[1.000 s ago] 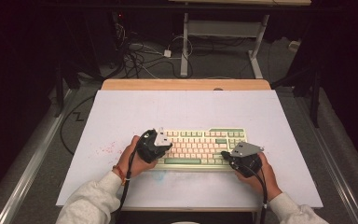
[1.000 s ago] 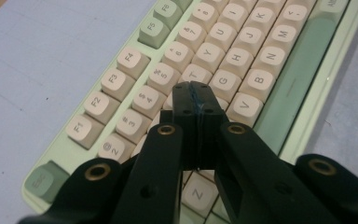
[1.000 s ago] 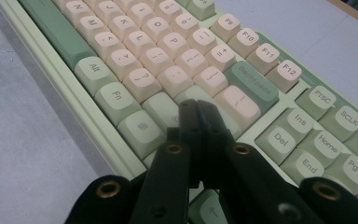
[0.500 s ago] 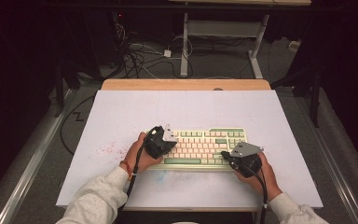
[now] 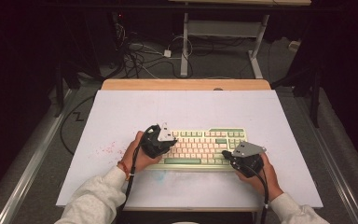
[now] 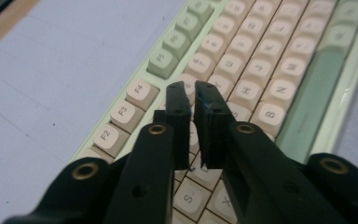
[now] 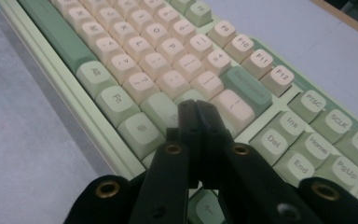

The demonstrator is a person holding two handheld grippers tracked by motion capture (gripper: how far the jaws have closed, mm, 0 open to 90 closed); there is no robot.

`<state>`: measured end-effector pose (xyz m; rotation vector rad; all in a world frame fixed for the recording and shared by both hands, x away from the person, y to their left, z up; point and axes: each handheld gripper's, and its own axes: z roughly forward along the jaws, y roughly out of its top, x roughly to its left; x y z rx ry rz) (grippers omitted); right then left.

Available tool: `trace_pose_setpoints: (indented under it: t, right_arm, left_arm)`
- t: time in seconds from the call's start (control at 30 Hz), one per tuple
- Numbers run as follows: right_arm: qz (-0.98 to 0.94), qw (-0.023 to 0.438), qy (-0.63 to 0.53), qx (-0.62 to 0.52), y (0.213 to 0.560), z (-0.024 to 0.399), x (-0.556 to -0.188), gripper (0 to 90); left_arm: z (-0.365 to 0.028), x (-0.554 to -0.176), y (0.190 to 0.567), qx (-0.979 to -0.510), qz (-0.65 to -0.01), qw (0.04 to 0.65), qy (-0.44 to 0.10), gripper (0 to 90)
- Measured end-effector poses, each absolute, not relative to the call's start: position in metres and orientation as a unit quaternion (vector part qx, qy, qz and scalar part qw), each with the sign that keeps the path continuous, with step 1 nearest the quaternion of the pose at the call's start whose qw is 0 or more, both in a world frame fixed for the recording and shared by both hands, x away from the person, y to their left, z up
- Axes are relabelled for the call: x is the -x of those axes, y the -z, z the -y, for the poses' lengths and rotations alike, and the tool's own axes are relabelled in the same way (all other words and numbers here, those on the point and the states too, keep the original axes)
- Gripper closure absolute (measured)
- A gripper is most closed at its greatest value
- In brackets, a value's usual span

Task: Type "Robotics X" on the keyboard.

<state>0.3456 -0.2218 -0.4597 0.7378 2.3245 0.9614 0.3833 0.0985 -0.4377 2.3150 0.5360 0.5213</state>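
Note:
A cream and green keyboard (image 5: 200, 145) lies on the white sheet near the table's front. My left gripper (image 5: 168, 145) hovers over its left end, above the letter keys (image 6: 242, 88). Its jaws have just been opening; a narrow gap stands between the pads (image 6: 177, 116) with nothing in it. My right gripper (image 5: 227, 155) sits at the keyboard's right end, shut and empty. In the right gripper view, the tips of my right gripper (image 7: 196, 107) rest near the big cream key (image 7: 233, 107) and a green key (image 7: 161, 109).
The white sheet (image 5: 186, 107) covers a wooden table (image 5: 186, 84), with a patch of red specks (image 5: 107, 148) left of the keyboard. Beyond the far edge are floor cables (image 5: 140, 56) and a white desk frame (image 5: 219, 32). Metal rails run along both sides.
My left gripper has edged right over the keyboard's left end and turned so its grey plate shows. Its jaws have parted slightly. The right gripper has stayed put.

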Motion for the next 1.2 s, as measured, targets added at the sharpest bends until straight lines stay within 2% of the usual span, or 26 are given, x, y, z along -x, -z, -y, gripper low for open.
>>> trace_pose_setpoints:
  t: [0.2, 0.27, 0.37, 0.5, 0.7, 1.2]
  right_arm:
    - [-0.851, 0.262, -0.365, -0.272, 0.454, 0.226, -0.341, 90.0]
    - [-0.85, 0.263, -0.367, -0.273, 0.452, 0.227, -0.341, 90.0]
    - [-0.847, 0.264, -0.371, -0.273, 0.45, 0.229, -0.34, 90.0]
    - [-0.846, 0.266, -0.375, -0.272, 0.448, 0.228, -0.34, 90.0]
    - [-0.844, 0.266, -0.379, -0.271, 0.444, 0.224, -0.343, 90.0]
    - [-0.851, 0.256, -0.378, -0.259, 0.442, 0.192, -0.362, 90.0]
  left_arm:
    - [-0.117, -0.365, 0.432, -0.877, -0.189, 0.371, -0.238, 59.7]
    - [-0.126, -0.355, 0.434, -0.869, -0.188, 0.372, -0.265, 49.8]
    - [-0.133, -0.349, 0.436, -0.865, -0.191, 0.375, -0.275, 33.5]
    - [-0.15, -0.337, 0.445, -0.854, -0.203, 0.39, -0.279, 22.0]
    - [-0.169, -0.325, 0.459, -0.858, -0.222, 0.375, -0.272, 17.4]
    - [-0.202, -0.305, 0.476, -0.858, -0.264, 0.353, -0.263, 17.4]
